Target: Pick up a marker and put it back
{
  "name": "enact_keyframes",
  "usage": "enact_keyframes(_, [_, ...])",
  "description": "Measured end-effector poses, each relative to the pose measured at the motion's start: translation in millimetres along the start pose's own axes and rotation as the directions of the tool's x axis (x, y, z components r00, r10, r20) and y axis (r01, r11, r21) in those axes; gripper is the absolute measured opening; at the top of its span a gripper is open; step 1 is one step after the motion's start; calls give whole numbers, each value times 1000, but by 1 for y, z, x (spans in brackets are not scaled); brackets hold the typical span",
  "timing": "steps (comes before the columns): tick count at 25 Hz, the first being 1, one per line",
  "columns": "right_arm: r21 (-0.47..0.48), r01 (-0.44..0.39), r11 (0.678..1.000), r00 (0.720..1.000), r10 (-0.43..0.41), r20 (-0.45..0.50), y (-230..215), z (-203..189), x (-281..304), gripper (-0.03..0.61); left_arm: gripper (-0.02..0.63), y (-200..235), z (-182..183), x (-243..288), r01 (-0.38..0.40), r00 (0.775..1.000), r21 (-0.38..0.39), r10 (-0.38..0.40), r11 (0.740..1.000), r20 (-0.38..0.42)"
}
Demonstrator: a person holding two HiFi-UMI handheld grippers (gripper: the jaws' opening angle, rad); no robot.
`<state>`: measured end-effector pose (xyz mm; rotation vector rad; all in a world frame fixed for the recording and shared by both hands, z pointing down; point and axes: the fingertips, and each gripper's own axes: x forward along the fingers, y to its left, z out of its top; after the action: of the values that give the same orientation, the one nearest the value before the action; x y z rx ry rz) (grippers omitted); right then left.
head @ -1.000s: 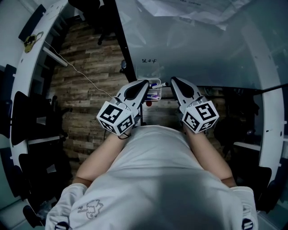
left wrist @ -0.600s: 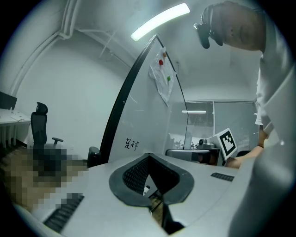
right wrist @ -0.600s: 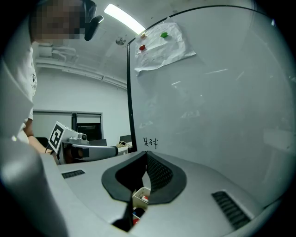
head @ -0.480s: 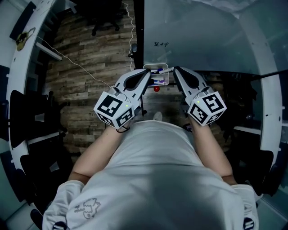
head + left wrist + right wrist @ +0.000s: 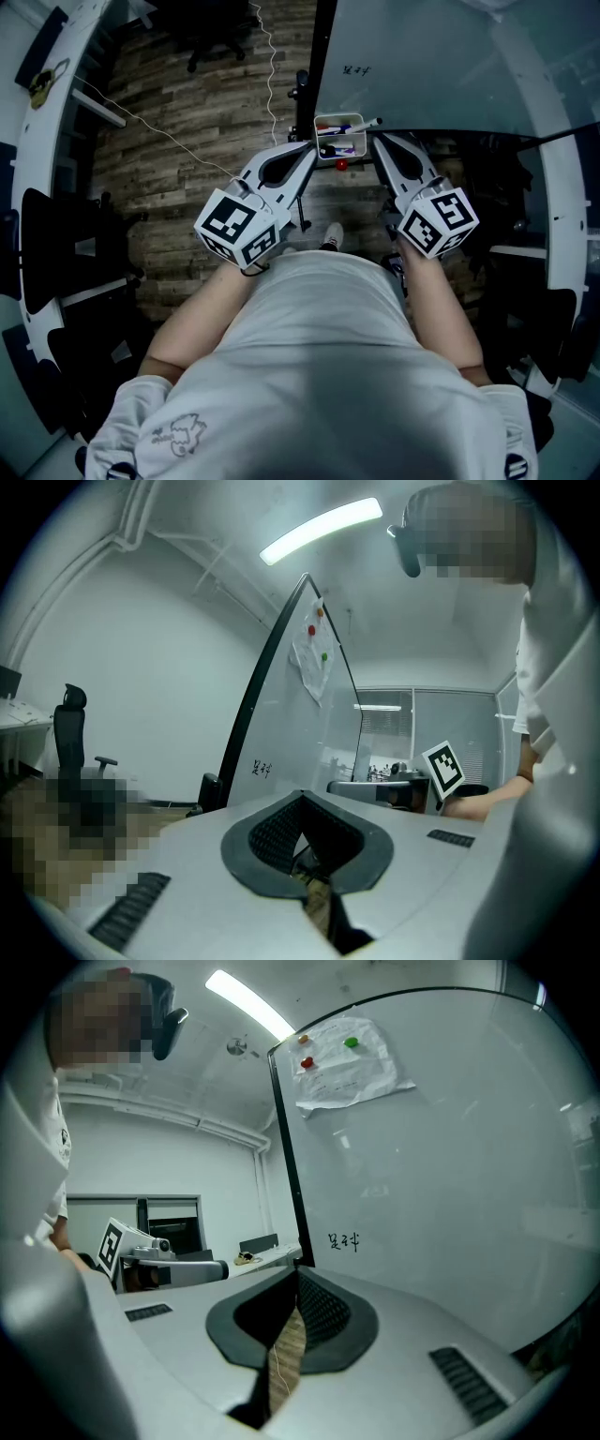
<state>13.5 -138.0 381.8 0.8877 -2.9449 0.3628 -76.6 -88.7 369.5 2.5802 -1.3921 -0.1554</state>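
Whiteboard (image 5: pixel 450 66) stands at upper right of the head view, with a small scrawl (image 5: pixel 357 69) near its lower edge. Marker tray (image 5: pixel 318 131) hangs at the board's bottom corner, above the plank floor (image 5: pixel 187 197). 1 white-bodied marker (image 5: pixel 361 124) lies across the tray top, its dark tip jutting out to the right. At least 1 more marker with a blue cap (image 5: pixel 342 146) rests inside; others are too small to sort. A red blob (image 5: pixel 342 164) sits just under the tray.

Left gripper (image 5: pixel 309 148) points at the tray's left side, right gripper (image 5: pixel 375 141) at its right, both near it, neither touching a marker. In each gripper view the jaws are pressed together at the tips, with nothing between them. A thin cable (image 5: pixel 187 155) trails across the floor.
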Motion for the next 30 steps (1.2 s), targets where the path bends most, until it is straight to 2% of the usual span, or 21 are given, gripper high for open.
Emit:
enact_keyframes(7, [20, 20, 1000, 1000, -20, 10, 32, -14, -18, 12, 5, -14, -9, -31, 25, 1000, 0, -25, 1000, -19])
enact_keyframes(16, [24, 41, 999, 998, -42, 40, 49, -19, -53, 12, 5, -44, -15, -48, 51, 998, 14, -50, 999, -28])
enact_keyframes(21, [14, 33, 999, 998, -34, 56, 50, -19, -85, 12, 5, -76, -16, -47, 48, 999, 31, -47, 998, -19])
enact_keyframes(30, [21, -31, 999, 998, 30, 60, 74, -37, -156, 12, 5, -141, -36, -56, -7, 1000, 31, 7, 999, -4])
